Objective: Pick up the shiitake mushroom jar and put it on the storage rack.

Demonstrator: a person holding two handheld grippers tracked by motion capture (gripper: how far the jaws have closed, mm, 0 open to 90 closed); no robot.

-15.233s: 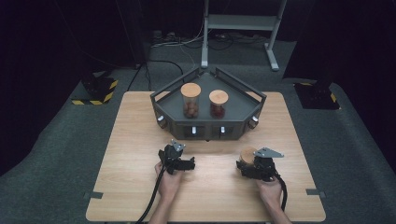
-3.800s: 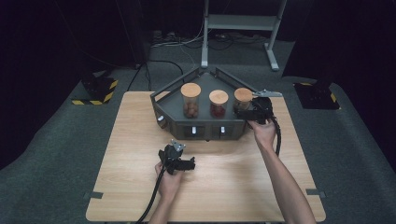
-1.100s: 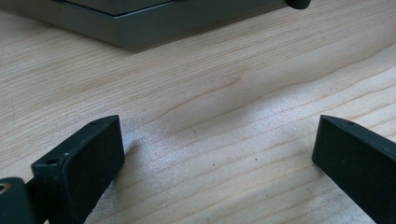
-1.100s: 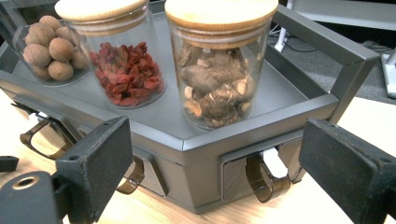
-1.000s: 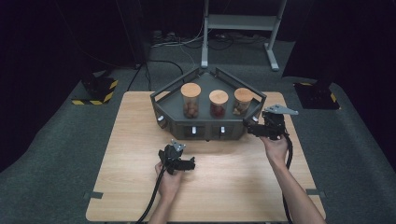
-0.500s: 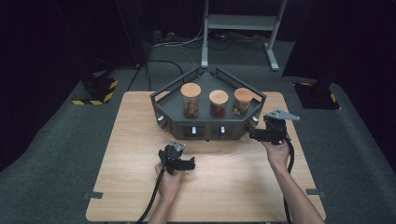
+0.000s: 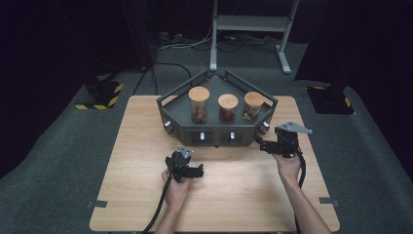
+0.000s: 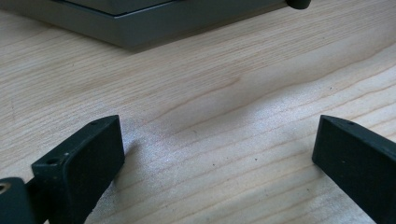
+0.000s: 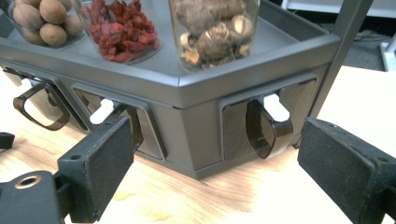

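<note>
A grey angular stand (image 7: 178,127) at the table's back carries three cork-lidded jars: nuts (image 7: 198,105), red dried fruit (image 7: 228,108) and brown roots (image 7: 253,105). My right gripper (image 7: 261,145) hangs low at the stand's right front corner, open, facing a dark lever with a white tab (image 9: 268,123). In the right gripper view its jaws (image 9: 215,144) have just been closing slightly with nothing between them. My left gripper (image 7: 198,171) rests open on the wood in front of the stand, its jaws (image 8: 217,140) wide apart over bare table.
The wooden table (image 7: 136,195) has free room at the front and both sides. More levers (image 9: 39,105) line the stand's front panels. Beyond the table are a metal frame (image 7: 248,24) and yellow-black floor blocks (image 7: 100,92).
The right gripper has left the roots jar standing on the stand and sunk toward the near side, down to the stand's right front corner. The left gripper has stayed put.
</note>
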